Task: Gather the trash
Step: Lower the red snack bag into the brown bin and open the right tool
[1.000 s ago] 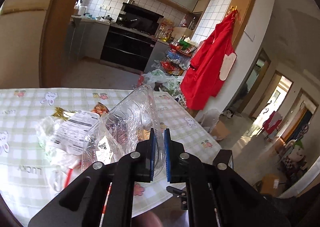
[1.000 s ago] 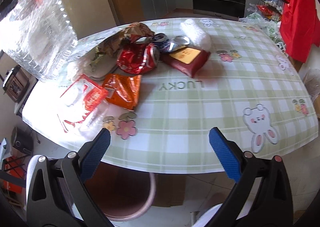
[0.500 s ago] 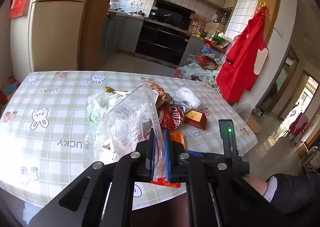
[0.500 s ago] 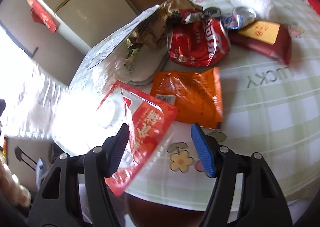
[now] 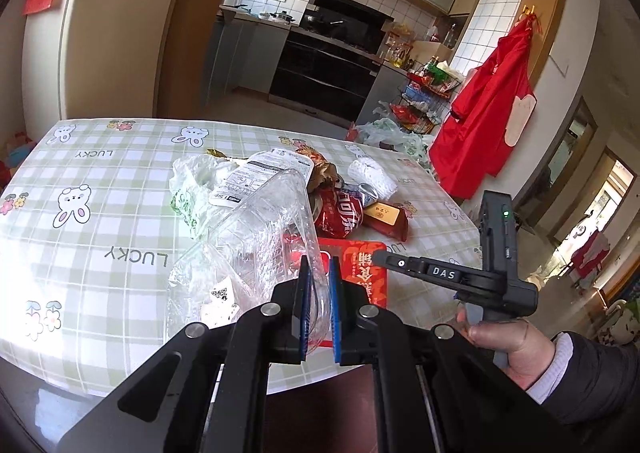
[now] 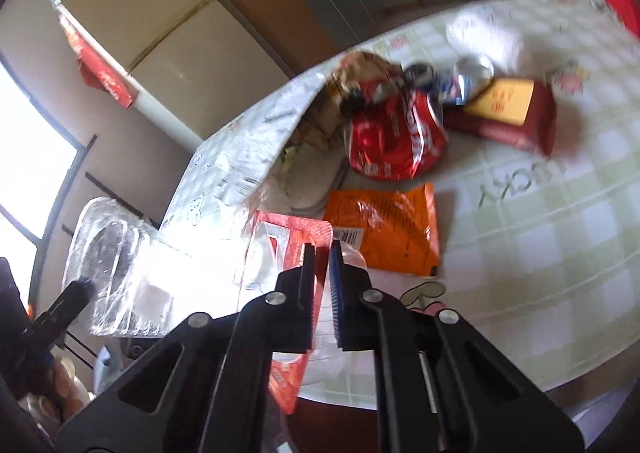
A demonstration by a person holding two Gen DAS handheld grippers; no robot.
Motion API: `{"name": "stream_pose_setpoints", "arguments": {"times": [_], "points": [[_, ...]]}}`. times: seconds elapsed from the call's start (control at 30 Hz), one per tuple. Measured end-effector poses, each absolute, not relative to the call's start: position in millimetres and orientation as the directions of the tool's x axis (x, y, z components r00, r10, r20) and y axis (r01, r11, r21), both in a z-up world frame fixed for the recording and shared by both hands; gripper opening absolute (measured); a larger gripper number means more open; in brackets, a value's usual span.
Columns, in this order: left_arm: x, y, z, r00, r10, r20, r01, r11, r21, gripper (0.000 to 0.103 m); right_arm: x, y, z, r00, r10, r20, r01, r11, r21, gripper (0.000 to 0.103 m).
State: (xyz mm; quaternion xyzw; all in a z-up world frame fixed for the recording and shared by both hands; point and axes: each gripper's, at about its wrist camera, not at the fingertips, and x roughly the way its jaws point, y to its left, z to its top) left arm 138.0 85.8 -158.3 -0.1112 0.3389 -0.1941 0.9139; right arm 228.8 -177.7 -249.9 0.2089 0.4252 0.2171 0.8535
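Observation:
My left gripper (image 5: 319,267) is shut on the rim of a clear plastic clamshell container (image 5: 256,237), held tilted over the near part of the table. The right wrist view shows that container (image 6: 104,253) at the far left. My right gripper (image 6: 321,253) is closing its jaws on the edge of a red-and-clear snack wrapper (image 6: 292,237), which lies between the pads at the table's front edge. From the left wrist view, the right gripper (image 5: 382,258) sits over this red wrapper (image 5: 366,277), held by a hand. Behind lie an orange packet (image 6: 388,229) and a crushed red can (image 6: 396,141).
A dark red box with a yellow label (image 6: 516,113), a white wad (image 5: 370,177), a plastic bag (image 5: 192,181) and a labelled pouch (image 5: 260,173) lie heaped on the green checked tablecloth (image 5: 100,213). A red apron (image 5: 484,125) hangs at right; a fridge (image 5: 116,45) stands behind.
My right gripper moved in toward the red wrapper and its jaws went from wide open to nearly together on it. My left gripper sank and swung toward the table, still holding the clear container.

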Motion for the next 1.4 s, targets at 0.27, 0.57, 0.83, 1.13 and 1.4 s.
{"name": "stream_pose_setpoints", "arguments": {"times": [0.27, 0.57, 0.83, 1.13, 1.4], "points": [[118, 66, -152, 0.684, -0.455, -0.570, 0.279, 0.885, -0.373, 0.008, 194, -207, -200, 0.637, 0.491, -0.594, -0.294, 0.867, 0.401, 0.005], [88, 52, -139, 0.703, -0.447, -0.554, 0.254, 0.884, -0.391, 0.008, 132, -238, -168, 0.647, 0.514, -0.563, -0.364, 0.857, 0.364, 0.005], [63, 37, -128, 0.714, -0.452, -0.535, 0.286, 0.885, -0.366, 0.008, 83, -236, -171, 0.552, 0.547, -0.630, -0.421, 0.834, 0.355, 0.005], [63, 37, -140, 0.693, -0.460, -0.555, 0.283, 0.882, -0.376, 0.008, 80, -210, -210, 0.410, 0.582, -0.702, -0.450, 0.799, 0.400, 0.005], [70, 40, -154, 0.670, -0.471, -0.574, 0.274, 0.875, -0.398, 0.008, 90, -195, -230, 0.345, 0.588, -0.731, -0.449, 0.788, 0.421, 0.025]]}}
